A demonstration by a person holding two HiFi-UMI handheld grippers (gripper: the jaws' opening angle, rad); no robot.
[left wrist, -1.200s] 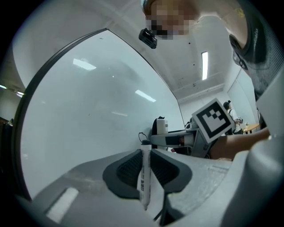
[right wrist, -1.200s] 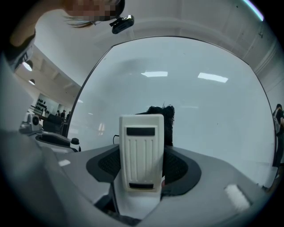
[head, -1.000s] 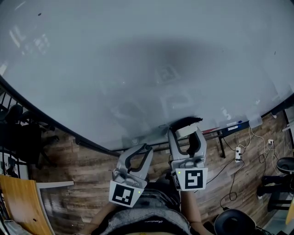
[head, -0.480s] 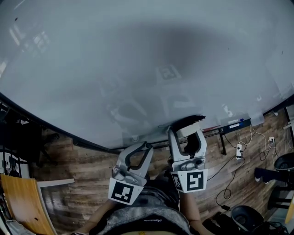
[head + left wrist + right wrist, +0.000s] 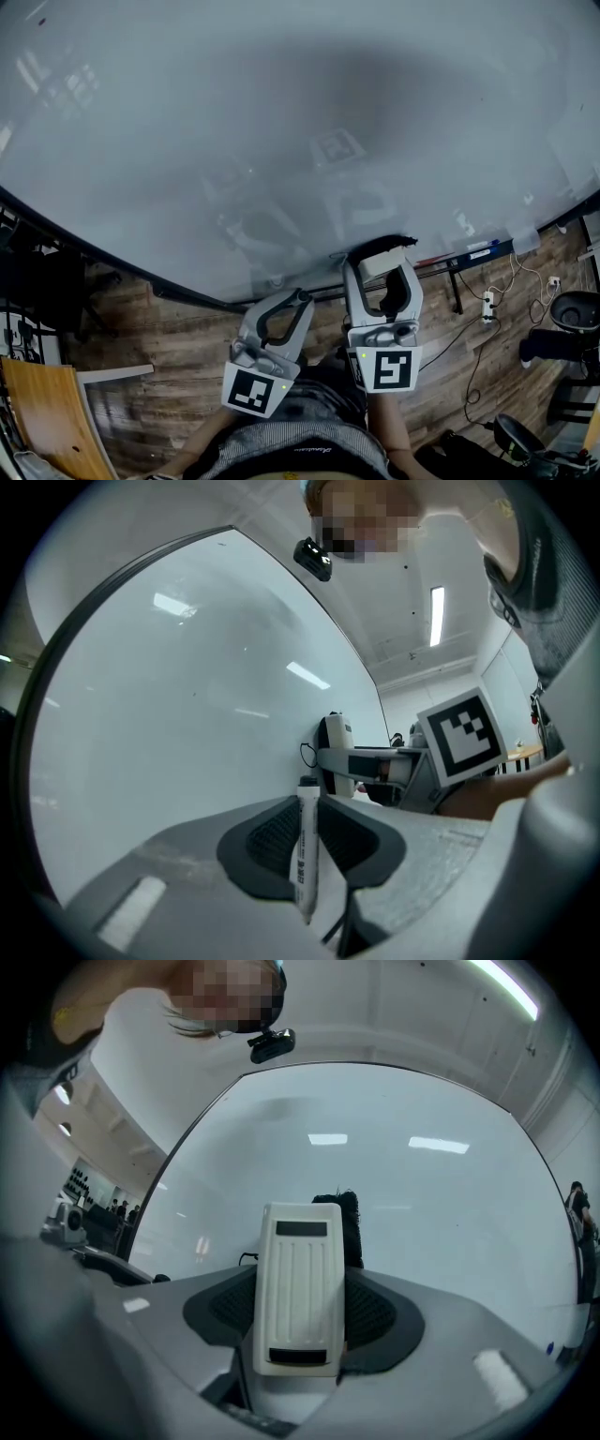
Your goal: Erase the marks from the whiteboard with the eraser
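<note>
eraser (image 5: 300, 1288): white ribbed plastic block with a black felt pad, clamped upright between the pads of the right gripper (image 5: 380, 274), jaws closed on its sides. it sits low, at the bottom edge of the large glossy whiteboard (image 5: 281, 141); whether the felt touches the board i cannot tell. left gripper (image 5: 291, 305) just beside it, lower, jaws pinched on a thin white-barrelled marker (image 5: 306, 850).

change over the last second: next to none. both grippers sit where they were, eraser at the same spot on the edge; only the reflections on the board drift a little. no clear marks visible on the board, a few faint specks only. reading: no wipe stroke under way, either a pause or the wiping already finished.
</note>
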